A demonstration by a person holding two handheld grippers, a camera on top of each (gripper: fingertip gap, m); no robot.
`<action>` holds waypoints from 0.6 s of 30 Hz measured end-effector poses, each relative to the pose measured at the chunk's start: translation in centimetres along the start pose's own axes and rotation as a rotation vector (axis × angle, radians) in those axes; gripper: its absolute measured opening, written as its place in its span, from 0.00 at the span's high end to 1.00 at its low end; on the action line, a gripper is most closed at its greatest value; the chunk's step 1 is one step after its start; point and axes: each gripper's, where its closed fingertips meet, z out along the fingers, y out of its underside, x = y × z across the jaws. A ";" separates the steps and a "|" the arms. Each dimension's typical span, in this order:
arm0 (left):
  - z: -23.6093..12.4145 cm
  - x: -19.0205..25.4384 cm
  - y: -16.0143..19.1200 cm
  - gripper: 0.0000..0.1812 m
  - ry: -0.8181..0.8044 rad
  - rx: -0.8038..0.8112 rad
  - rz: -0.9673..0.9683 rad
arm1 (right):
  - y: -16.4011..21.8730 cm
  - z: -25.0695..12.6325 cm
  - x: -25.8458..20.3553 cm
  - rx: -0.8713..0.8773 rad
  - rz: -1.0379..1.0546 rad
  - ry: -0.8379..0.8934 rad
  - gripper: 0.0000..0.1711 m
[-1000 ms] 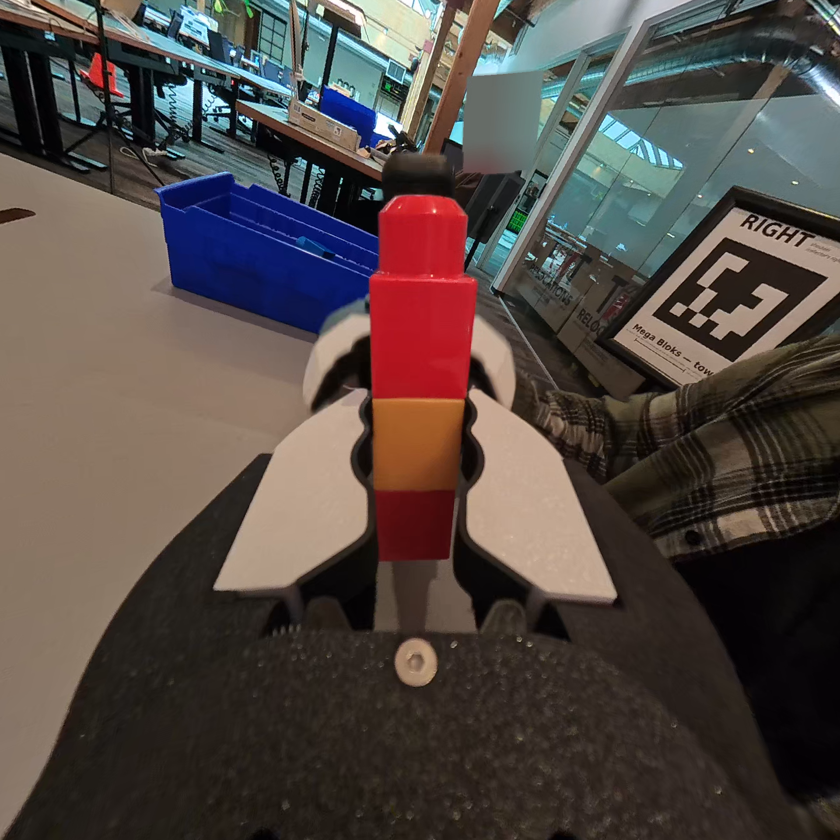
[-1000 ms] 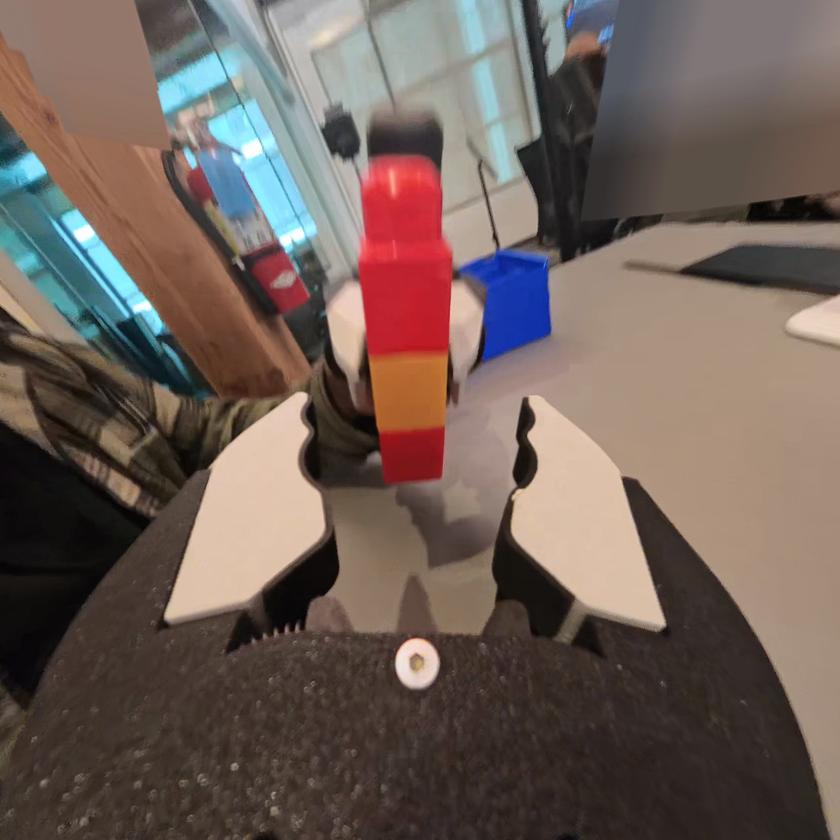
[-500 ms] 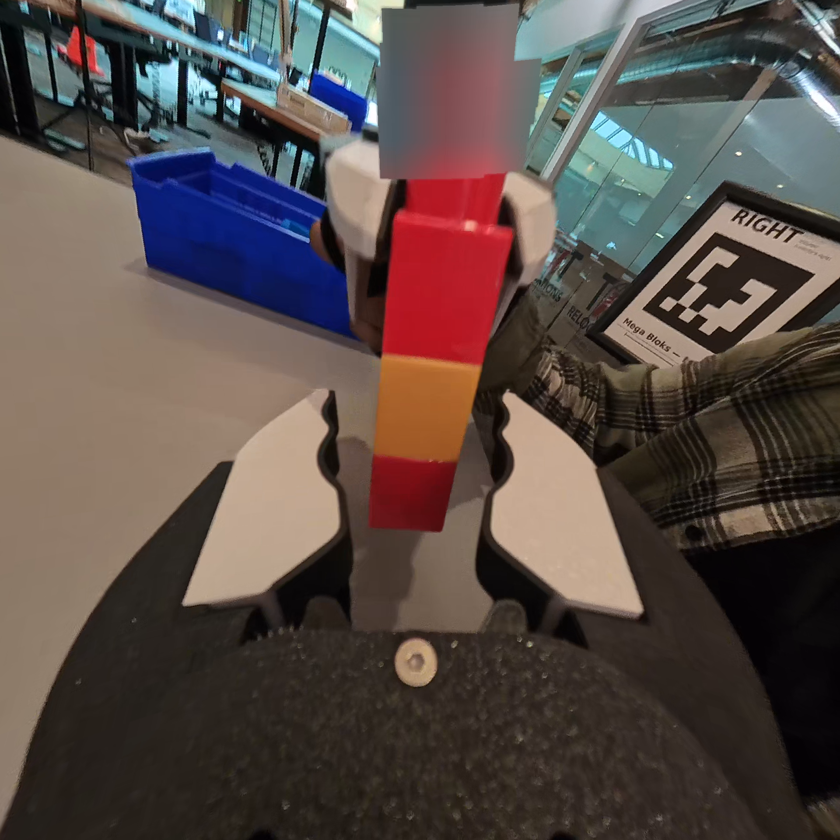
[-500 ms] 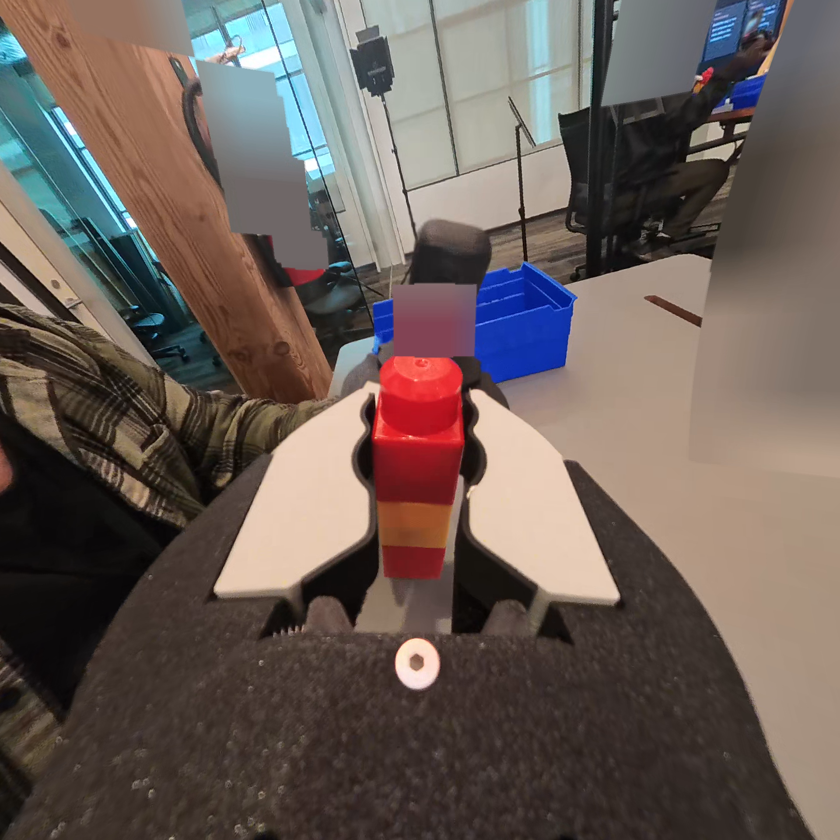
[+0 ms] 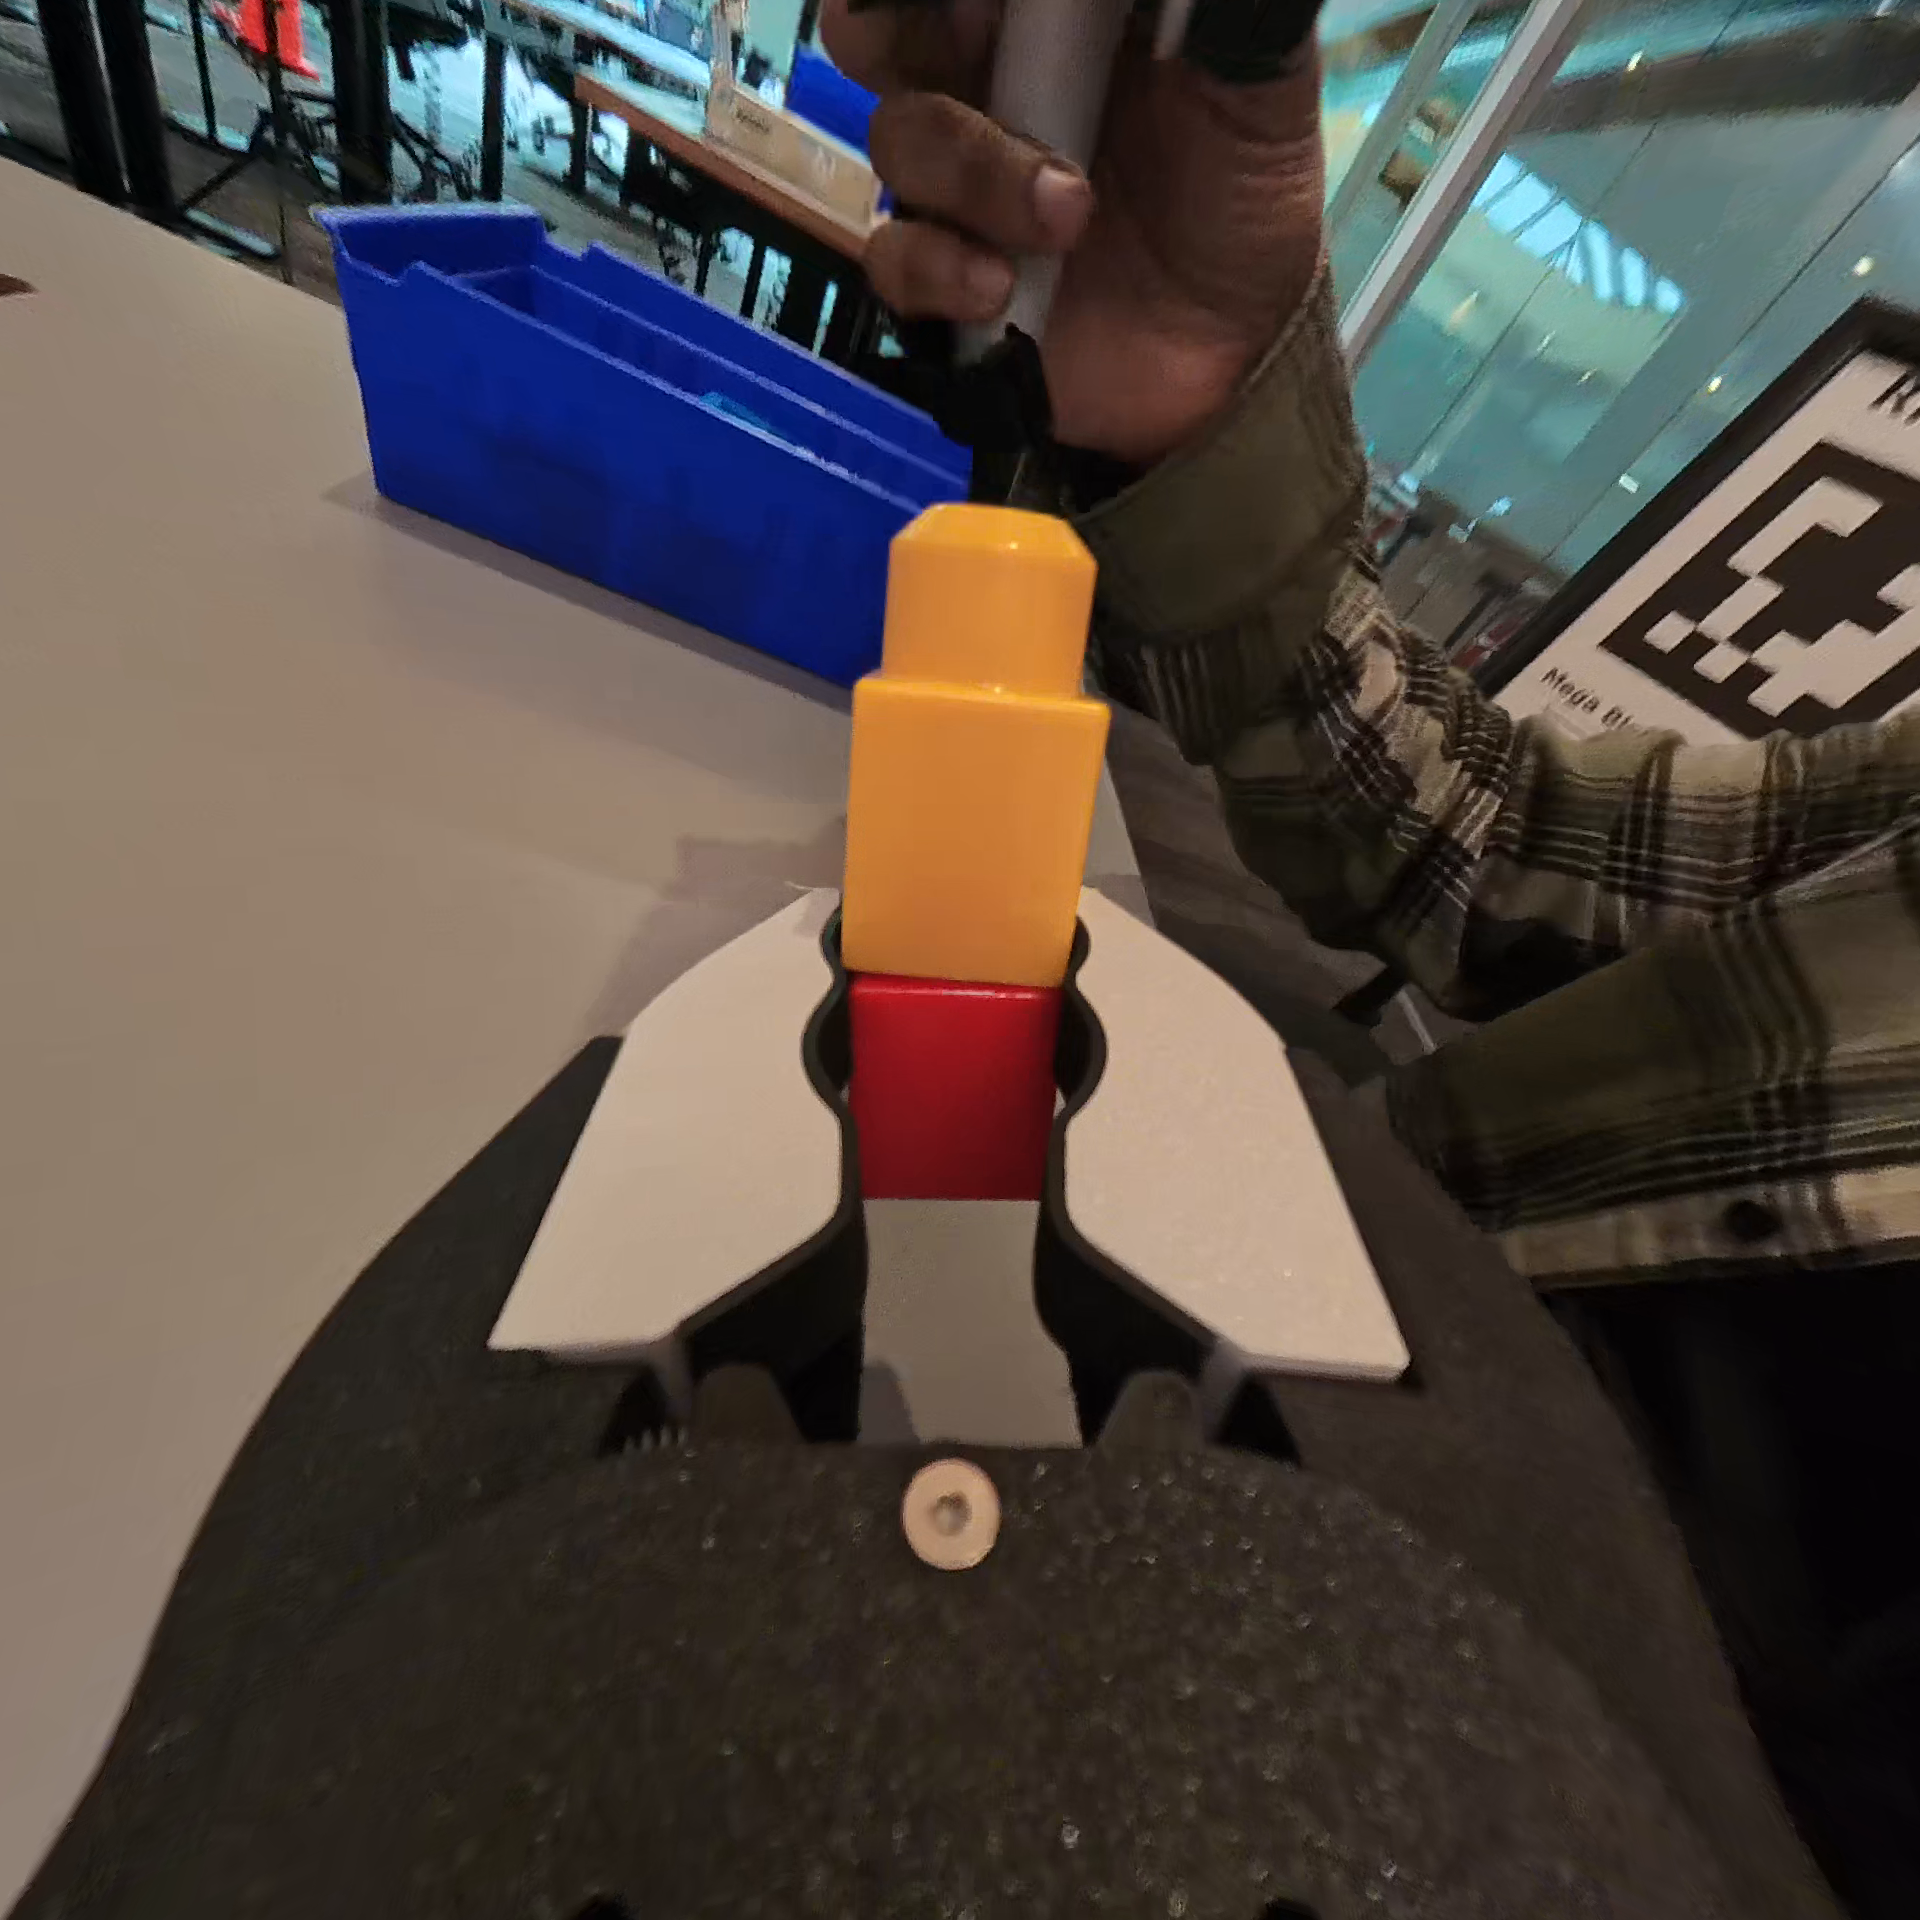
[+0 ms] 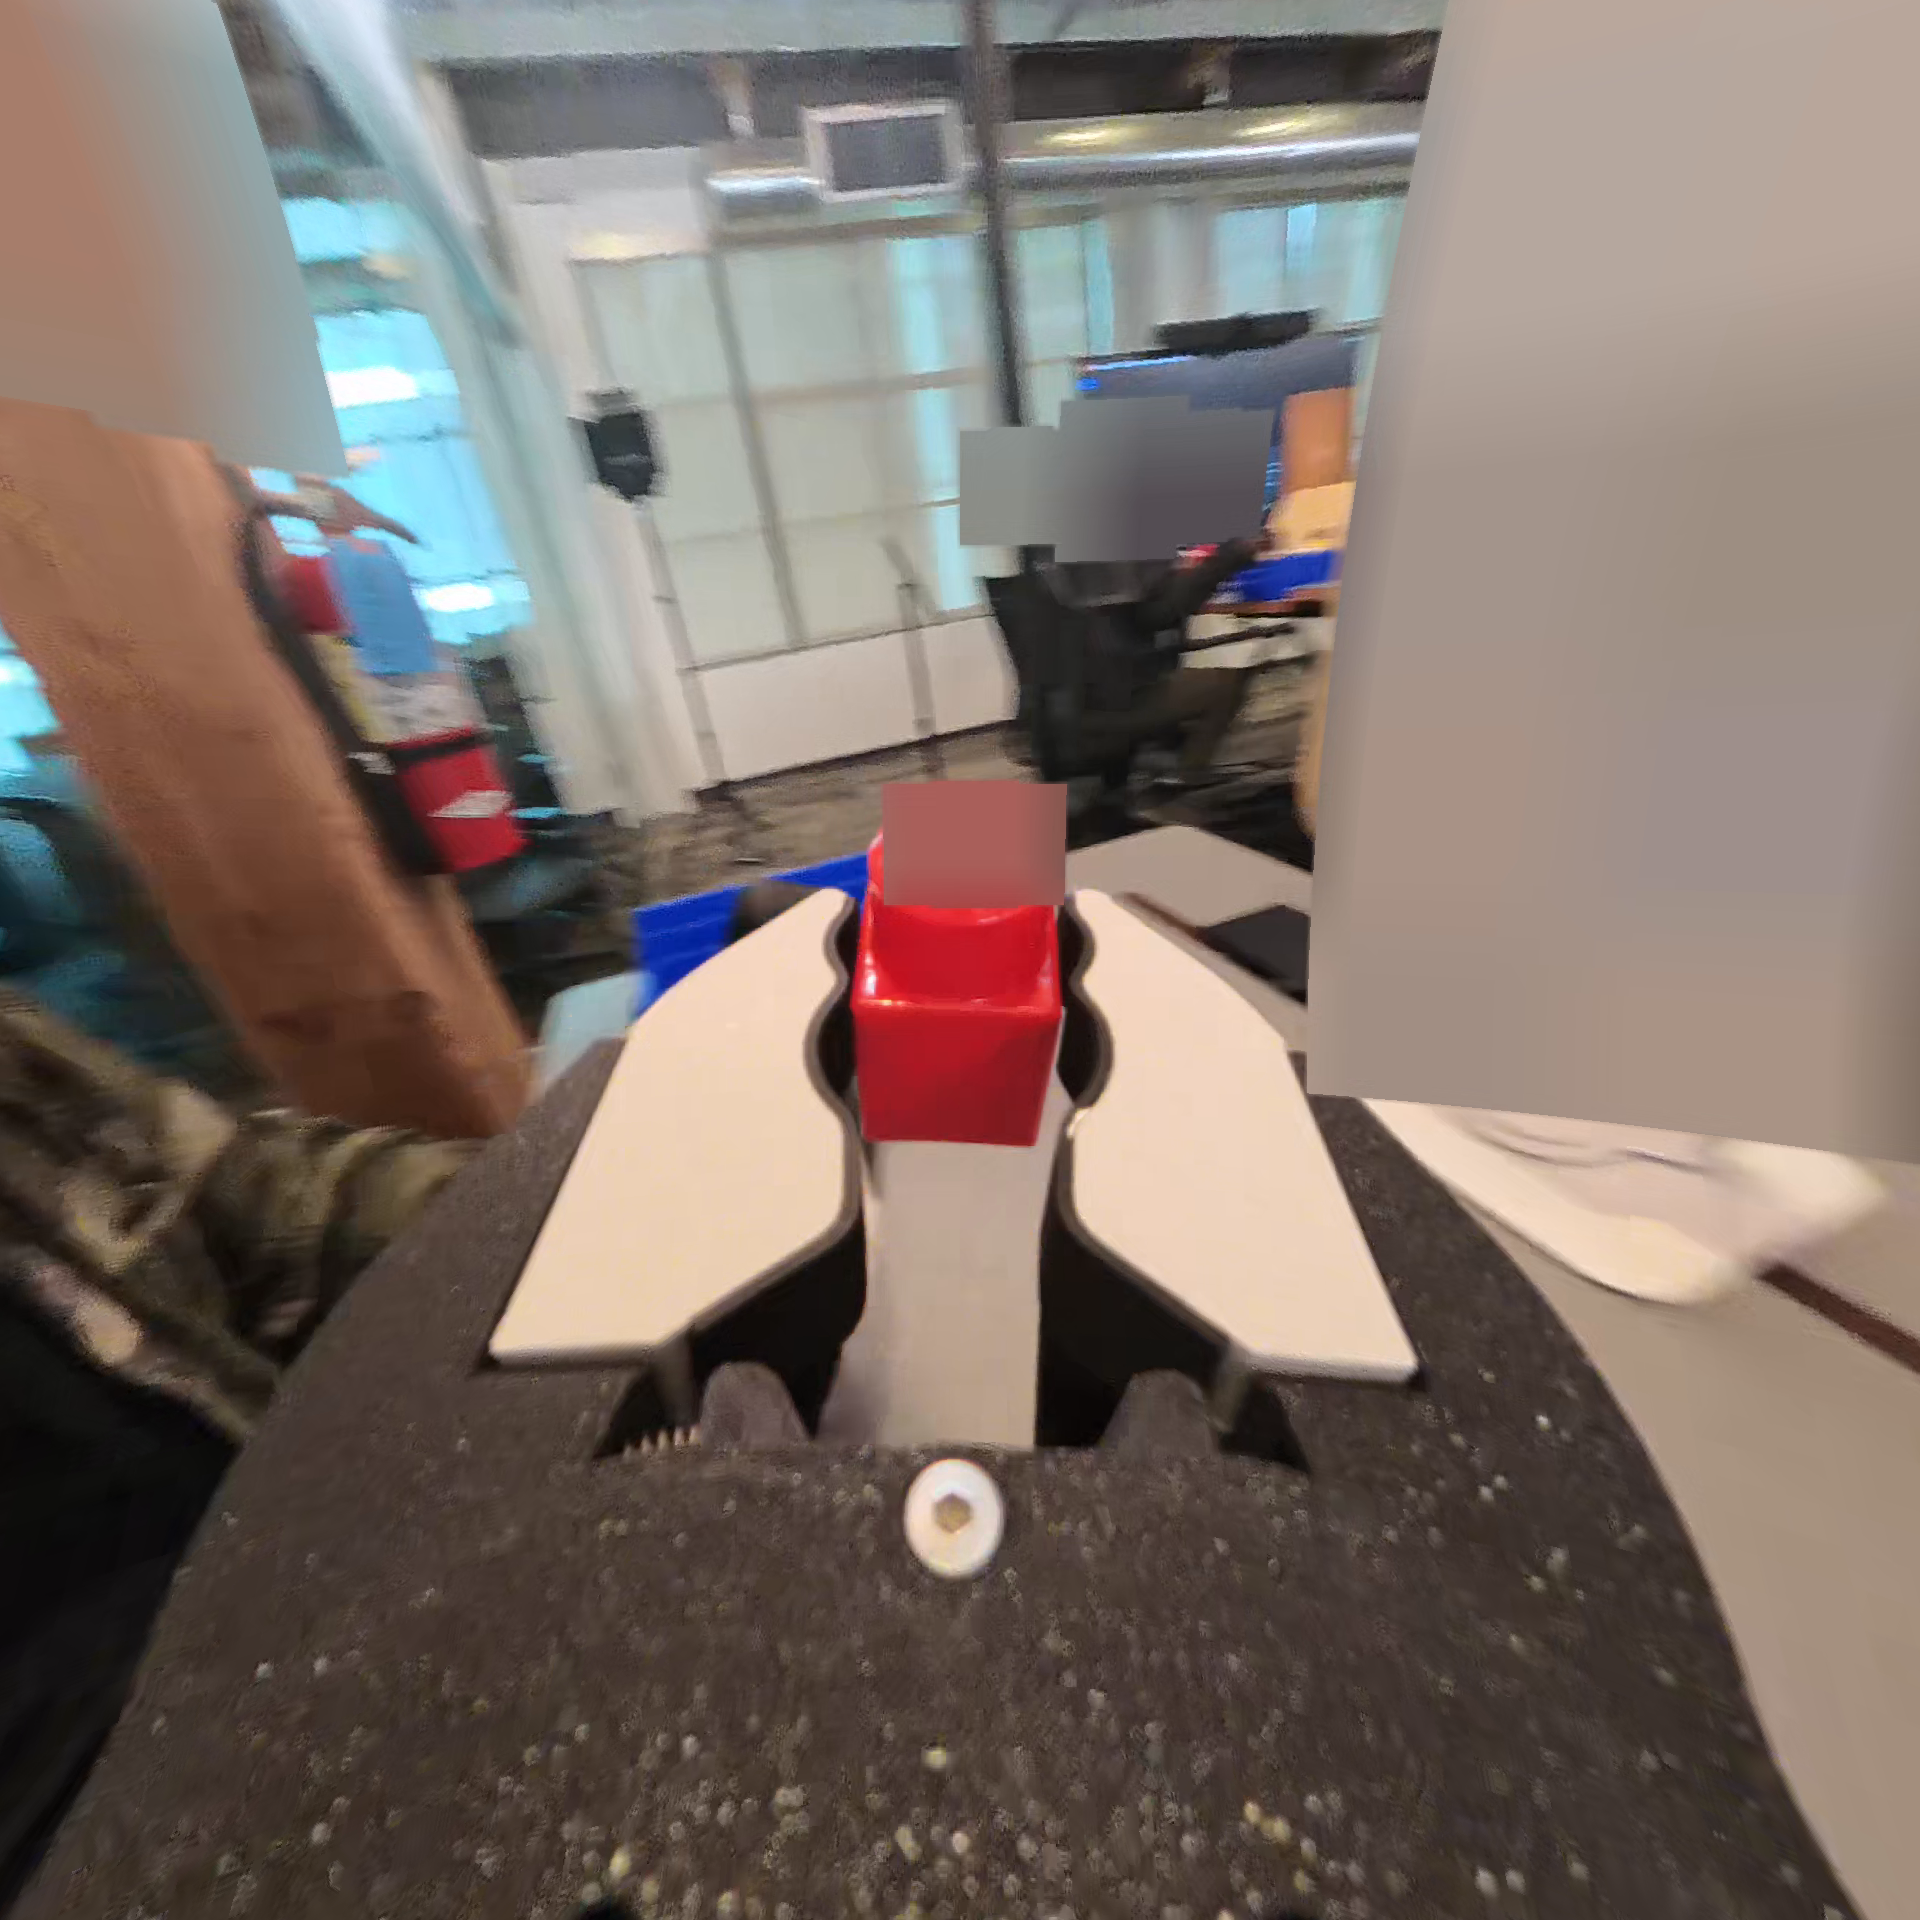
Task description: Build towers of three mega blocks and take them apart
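Observation:
My left gripper point(image 5: 951, 997) is shut on a red block point(image 5: 951, 1091) that carries an orange block point(image 5: 971, 821) plugged on top; the pair stands upright above the grey table point(image 5: 260, 831). My right gripper point(image 6: 956, 997) is shut on a single red block point(image 6: 951, 1039), held up in the air; a mosaic patch covers part of its stud. In the left wrist view only the hand point(image 5: 1101, 208) and plaid sleeve point(image 5: 1558, 883) holding the right gripper show, above and behind the orange block.
A blue bin point(image 5: 623, 436) stands on the table behind the blocks; its edge shows in the right wrist view point(image 6: 707, 925). A framed marker sign point(image 5: 1766, 582) stands at the right. A white object point(image 6: 1621, 1216) and a dark mat point(image 6: 1257, 935) lie on the table at the right. Tip to tip, the grippers are about 20 cm apart.
The three-block tower has been split: my right gripper lifted the top red block up and away, and my left gripper closed on the bottom red block with the orange one on it.

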 end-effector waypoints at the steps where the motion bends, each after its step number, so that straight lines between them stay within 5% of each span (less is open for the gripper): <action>1: -0.2 0.1 -0.3 0.80 0.003 0.012 0.013 | -0.8 -2.0 2.0 -0.024 -0.033 0.099 0.79; 5: -1.0 0.7 -1.2 0.80 0.017 0.043 0.086 | 1.0 -15.3 13.0 -0.290 -0.076 0.626 0.79; 9: -0.7 1.0 -1.6 0.80 0.037 0.067 0.101 | 6.2 -25.5 18.3 -0.417 0.123 0.852 0.79; 14: -0.5 0.9 -1.9 0.80 0.042 0.062 0.094 | 11.5 -29.7 21.0 -0.586 0.209 0.947 0.79; 16: -0.7 0.7 -1.9 0.80 0.031 0.062 0.097 | 11.6 -30.2 21.6 -0.591 0.217 0.973 0.64; 18: -0.8 0.4 -1.8 0.80 0.024 0.063 0.090 | 9.6 -28.7 20.8 -0.534 0.178 0.936 0.59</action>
